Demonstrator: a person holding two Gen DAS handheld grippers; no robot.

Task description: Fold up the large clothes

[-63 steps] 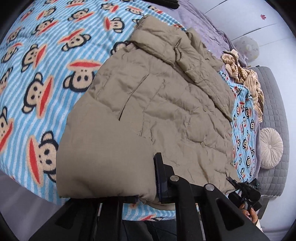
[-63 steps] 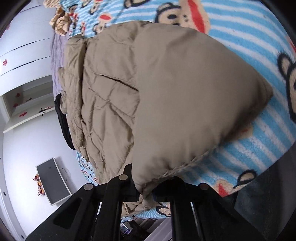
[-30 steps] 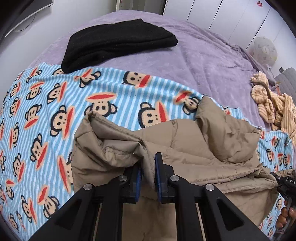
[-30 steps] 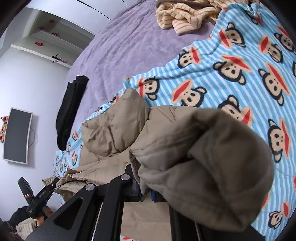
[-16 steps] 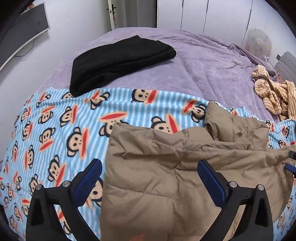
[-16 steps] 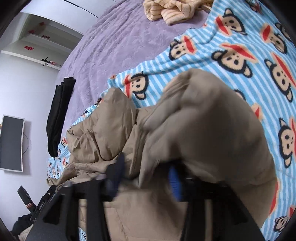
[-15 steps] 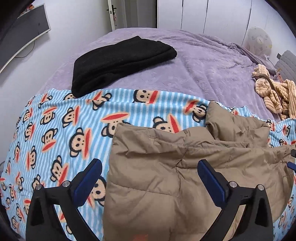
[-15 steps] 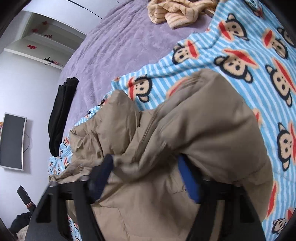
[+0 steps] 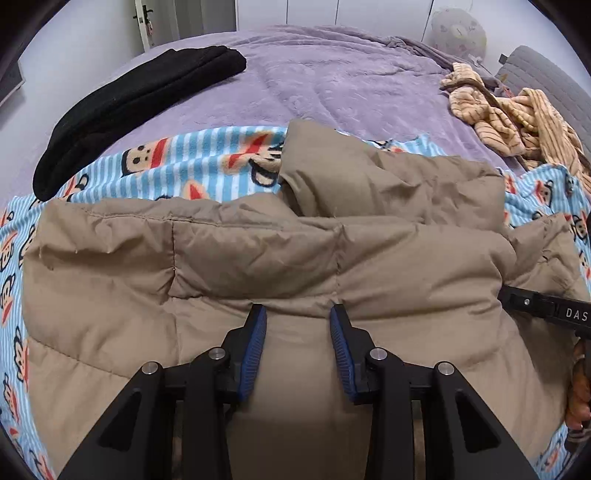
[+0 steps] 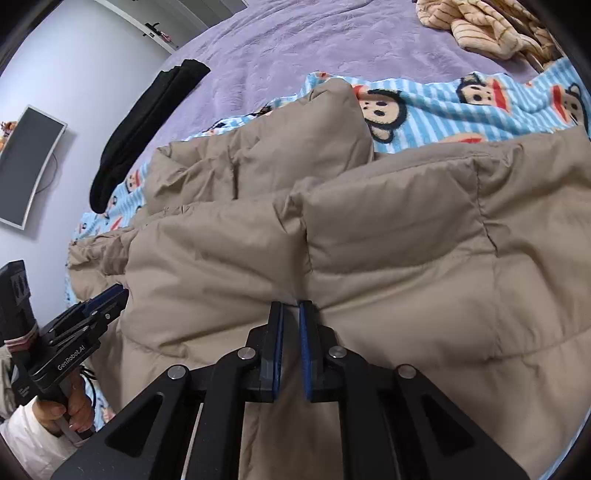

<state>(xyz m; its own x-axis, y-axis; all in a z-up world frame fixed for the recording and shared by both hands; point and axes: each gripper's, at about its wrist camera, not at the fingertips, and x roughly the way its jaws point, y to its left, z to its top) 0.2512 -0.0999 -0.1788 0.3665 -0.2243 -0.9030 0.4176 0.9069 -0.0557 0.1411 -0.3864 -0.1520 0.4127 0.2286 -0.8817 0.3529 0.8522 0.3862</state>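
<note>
A tan puffer jacket [image 9: 258, 258] lies folded over on a blue striped monkey-print blanket [image 9: 207, 155]; it also fills the right wrist view [image 10: 369, 236]. My left gripper [image 9: 298, 314] is partly open, its blue pads against the folded edge of the jacket, fabric bulging between them. My right gripper [image 10: 290, 308] is nearly shut, pinching a crease of the jacket's folded edge. The left gripper also shows at the left of the right wrist view [image 10: 107, 299]. The right gripper's body [image 9: 543, 310] shows at the right of the left wrist view.
A folded black garment [image 9: 140, 92] lies on the purple bedspread [image 9: 332, 81] at the far left. A crumpled tan striped garment [image 9: 517, 118] lies at the far right. A round cushion [image 9: 458, 29] and a grey headboard stand behind. A wall screen [image 10: 29, 162] hangs at the left.
Both grippers carried the jacket's bottom edge up over its top and let it go, opening wide. Now both are down at the folded edge, narrower, the right one closed on a crease.
</note>
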